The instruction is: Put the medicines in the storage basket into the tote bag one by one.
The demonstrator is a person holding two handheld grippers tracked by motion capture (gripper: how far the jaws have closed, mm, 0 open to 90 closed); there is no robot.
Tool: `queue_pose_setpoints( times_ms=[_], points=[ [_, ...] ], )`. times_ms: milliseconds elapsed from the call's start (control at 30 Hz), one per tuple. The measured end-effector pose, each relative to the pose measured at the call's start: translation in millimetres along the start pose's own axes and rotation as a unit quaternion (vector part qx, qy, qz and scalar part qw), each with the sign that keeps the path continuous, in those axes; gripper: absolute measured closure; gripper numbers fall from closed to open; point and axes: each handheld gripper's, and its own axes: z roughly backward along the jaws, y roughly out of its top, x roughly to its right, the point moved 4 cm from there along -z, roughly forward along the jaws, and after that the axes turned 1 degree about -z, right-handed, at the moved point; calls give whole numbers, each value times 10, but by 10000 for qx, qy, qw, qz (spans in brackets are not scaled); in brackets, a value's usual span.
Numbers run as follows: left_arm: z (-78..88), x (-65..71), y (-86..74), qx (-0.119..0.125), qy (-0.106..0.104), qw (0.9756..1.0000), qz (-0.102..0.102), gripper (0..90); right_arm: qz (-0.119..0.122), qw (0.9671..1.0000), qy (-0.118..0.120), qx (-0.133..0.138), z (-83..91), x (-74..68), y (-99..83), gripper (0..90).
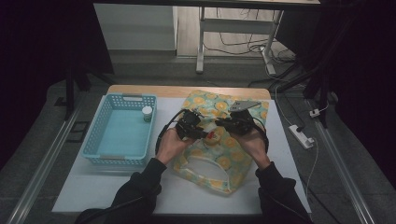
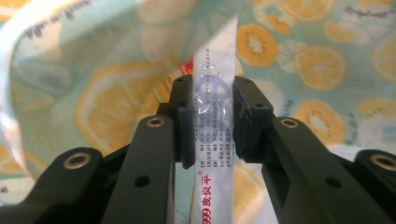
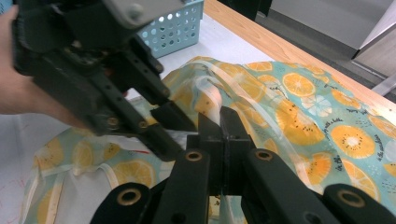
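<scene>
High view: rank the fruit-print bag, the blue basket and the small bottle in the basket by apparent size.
1. fruit-print bag and blue basket: close in spread, and the hands cover part of the bag, so unranked.
2. small bottle, clearly the smallest.

Bag [image 1: 224, 154]: thin cloth-like sheet w/ orange-slice print, slight sheen, semi-see-through at folded edge. Sachet [image 2: 212, 116] over bag: glossy clear/white plastic film, printed. Left gripper [image 2: 212, 119] & right gripper [image 3: 219, 135]: matt black plastic, brass-look rivets. Basket [image 1: 95, 135] left of bag: perforated pale-blue plastic. Worktop [image 1: 140, 91] beyond bag: wood edge, matt white cover.
</scene>
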Motion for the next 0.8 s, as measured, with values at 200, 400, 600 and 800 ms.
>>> queue_pose_setpoints(
  times_ms=[200, 400, 600, 800],
  points=[
    [-86, -50, 56, 66, 126, 9999, 2, 713, -2, 10000, 0, 11, 4, -2, 1, 895],
    [-158, -133, 89, 119, 285, 9995, 89, 713, -10, 10000, 19, 23, 5, -3, 2, 895],
    [-207, -225, 81, 176, 399, 9989, 167, 712, -23, 10000, 9, -9, -12, 3, -12, 895],
    [-266, -317, 61, 238, 448, 9984, 258, 712, -14, 10000, 21, -93, -52, -7, -32, 895]
  ],
)
